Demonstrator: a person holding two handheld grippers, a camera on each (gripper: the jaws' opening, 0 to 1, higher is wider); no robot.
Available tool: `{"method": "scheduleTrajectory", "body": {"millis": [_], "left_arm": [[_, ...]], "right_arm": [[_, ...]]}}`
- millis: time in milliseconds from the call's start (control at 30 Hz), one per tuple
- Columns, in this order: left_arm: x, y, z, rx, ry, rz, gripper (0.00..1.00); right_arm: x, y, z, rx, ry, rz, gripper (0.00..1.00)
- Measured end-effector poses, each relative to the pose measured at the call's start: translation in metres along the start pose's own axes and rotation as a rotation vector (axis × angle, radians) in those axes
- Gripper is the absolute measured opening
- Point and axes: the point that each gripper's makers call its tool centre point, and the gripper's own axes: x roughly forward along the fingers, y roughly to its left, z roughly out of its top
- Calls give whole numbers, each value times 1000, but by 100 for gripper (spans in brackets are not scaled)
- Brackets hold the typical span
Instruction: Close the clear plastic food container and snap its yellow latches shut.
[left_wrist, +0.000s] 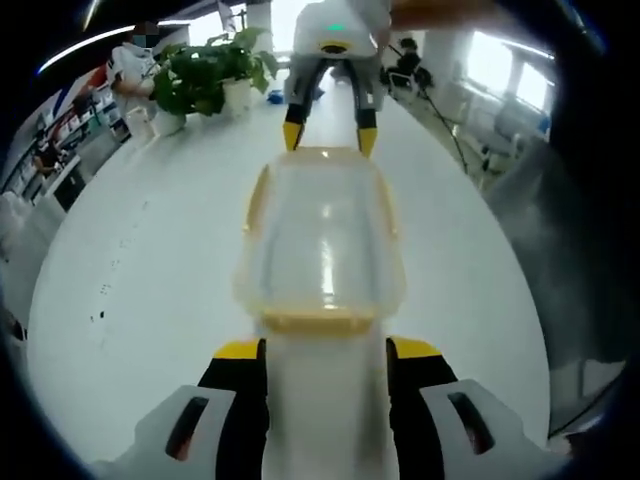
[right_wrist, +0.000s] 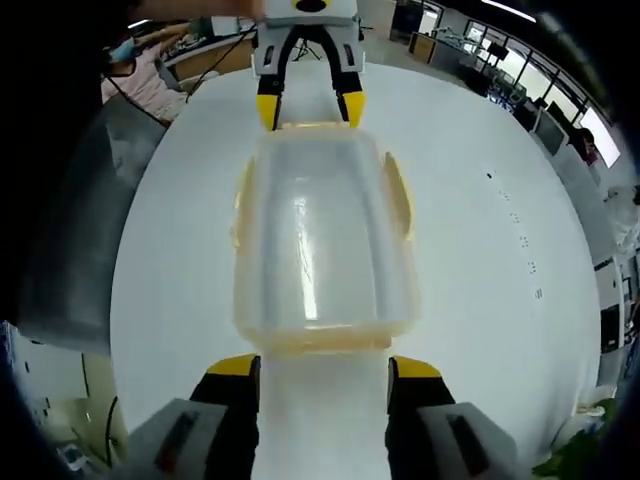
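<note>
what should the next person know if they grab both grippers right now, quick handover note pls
Left gripper: open, at one short end of the container.
Right gripper: open, at the opposite end, facing the left one.
Container: on the white table, lid resting on top, between the two grippers.
Done: lid looks placed on.
Left: the yellow latches on the long sides look flared out; whether the end latches are snapped cannot be told. Press all shut.

Container (left_wrist: 322, 245) clear glossy plastic, yellow latches (left_wrist: 318, 321); table (left_wrist: 150, 260) smooth white, slight sheen.
</note>
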Motion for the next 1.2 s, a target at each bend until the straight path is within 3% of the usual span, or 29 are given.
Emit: {"method": "scheduleTrajectory", "body": {"millis": [67, 100, 167, 333, 600, 800, 1200], "left_arm": [[-7, 5, 3, -23, -24, 20, 43], [-12, 8, 9, -50, -57, 32, 42], [-18, 10, 19, -66, -107, 39, 39], [-28, 8, 42, -103, -195, 34, 36], [-17, 4, 44, -82, -180, 46, 32], [-7, 1, 61, -69, -214, 36, 32], [16, 0, 83, -23, -227, -7, 31]], "right_arm": [[-9, -1, 12, 28, -76, 4, 47], [-13, -2, 10, 25, -67, 7, 45], [-19, -3, 20, 46, -136, 19, 40], [-28, -8, 32, 66, -208, 24, 37], [-19, 0, 38, 31, -209, 39, 31], [-11, 3, 57, 7, -233, 51, 30], [1, 9, 94, -46, -258, 70, 28]]}}
